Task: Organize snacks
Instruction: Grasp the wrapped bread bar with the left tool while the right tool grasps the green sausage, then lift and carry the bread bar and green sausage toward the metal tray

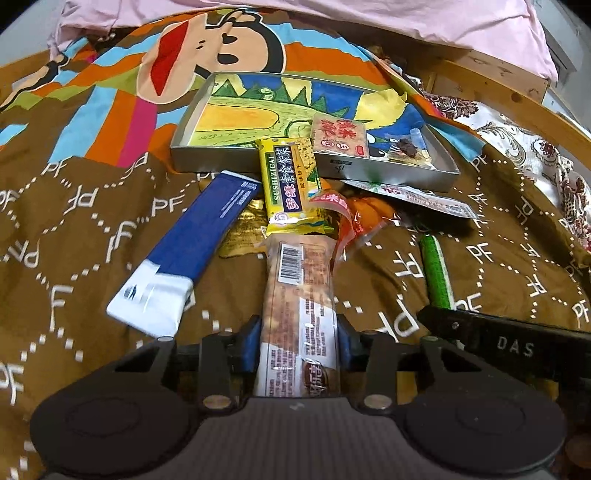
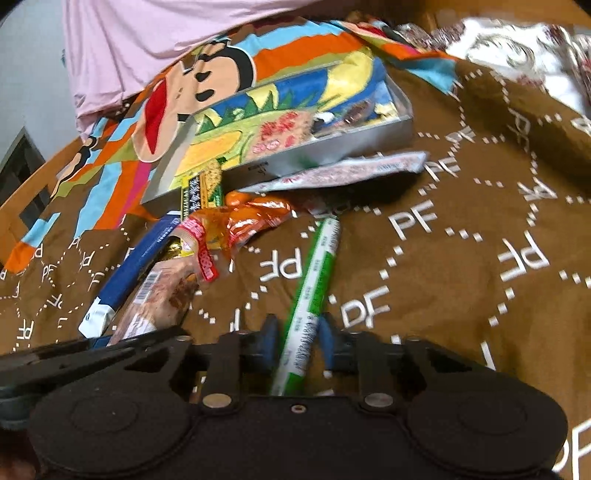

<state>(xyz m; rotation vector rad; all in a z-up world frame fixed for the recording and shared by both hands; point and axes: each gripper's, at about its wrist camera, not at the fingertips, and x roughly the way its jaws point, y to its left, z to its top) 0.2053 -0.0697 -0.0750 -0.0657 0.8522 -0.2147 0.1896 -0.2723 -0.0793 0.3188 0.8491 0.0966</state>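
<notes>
My left gripper (image 1: 299,336) is shut on a long clear biscuit pack with a barcode (image 1: 299,291), which points toward the snack pile. My right gripper (image 2: 297,336) is shut on a thin green and white stick pack (image 2: 314,280); that stick also shows in the left wrist view (image 1: 436,273). A silver tin tray with a cartoon picture (image 1: 255,158) lies beyond, also seen in the right wrist view (image 2: 369,142). It holds a pink snack pack (image 1: 340,134) and a small dark snack (image 1: 406,147). A yellow cracker pack (image 1: 291,184) leans over the tray's front wall.
A blue and white box (image 1: 195,247), an orange wrapped snack (image 1: 354,218), a gold wrapper (image 1: 243,232) and a pink-white flat pack (image 1: 424,199) lie on the brown bedspread (image 1: 74,240). A pink pillow (image 1: 332,14) and wooden bed frame (image 1: 498,74) are behind.
</notes>
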